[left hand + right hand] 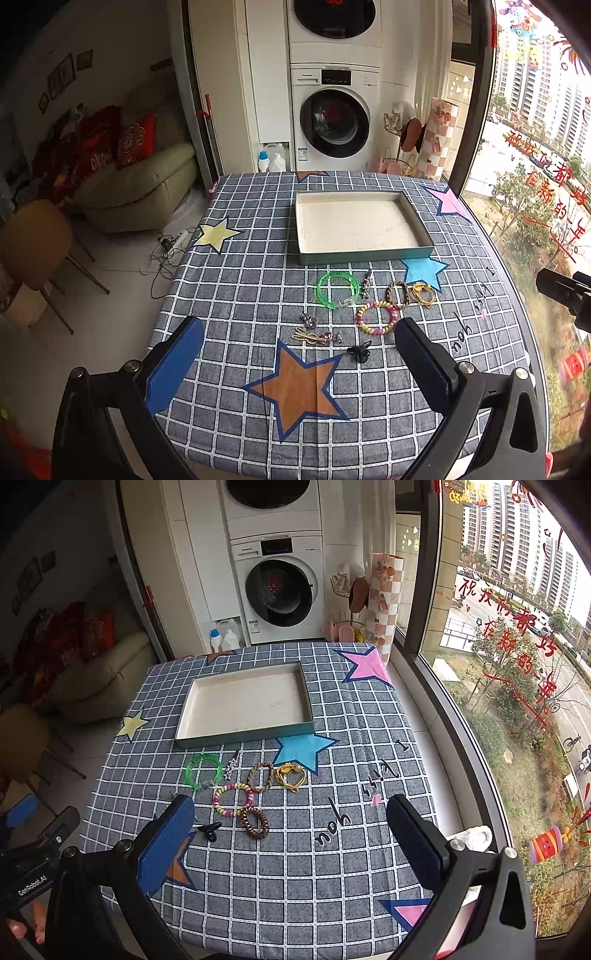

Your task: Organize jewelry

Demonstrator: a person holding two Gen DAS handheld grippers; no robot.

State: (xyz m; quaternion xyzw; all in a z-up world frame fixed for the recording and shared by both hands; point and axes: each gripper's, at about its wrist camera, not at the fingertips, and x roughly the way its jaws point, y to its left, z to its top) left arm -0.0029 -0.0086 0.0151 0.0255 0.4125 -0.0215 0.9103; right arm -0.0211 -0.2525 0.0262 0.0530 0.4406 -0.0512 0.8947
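Note:
A shallow grey tray [365, 254] [243, 736] with a pale floor stands at the table's far middle, with nothing in it. In front of it lie a green bangle [337, 290] [203, 770], a star hair clip [366, 283] [231, 766], a brown braided band [398, 294] [261, 776], a yellow band [424, 294] [291, 775], a pink-yellow bead bracelet [376, 317] [233, 799], a brown coil hair tie [255, 822], a small black clip [360, 350] [209, 830] and gold and pink clips [316, 332]. My left gripper [299, 360] and right gripper [291, 836] are open and empty, above the table's near side.
The table carries a grey checked cloth with coloured stars [295, 384]. A washer and dryer stack [334, 125] stands behind it. A large window [517, 664] runs along the right edge. A sofa [140, 184] and a chair [33, 243] are off to the left.

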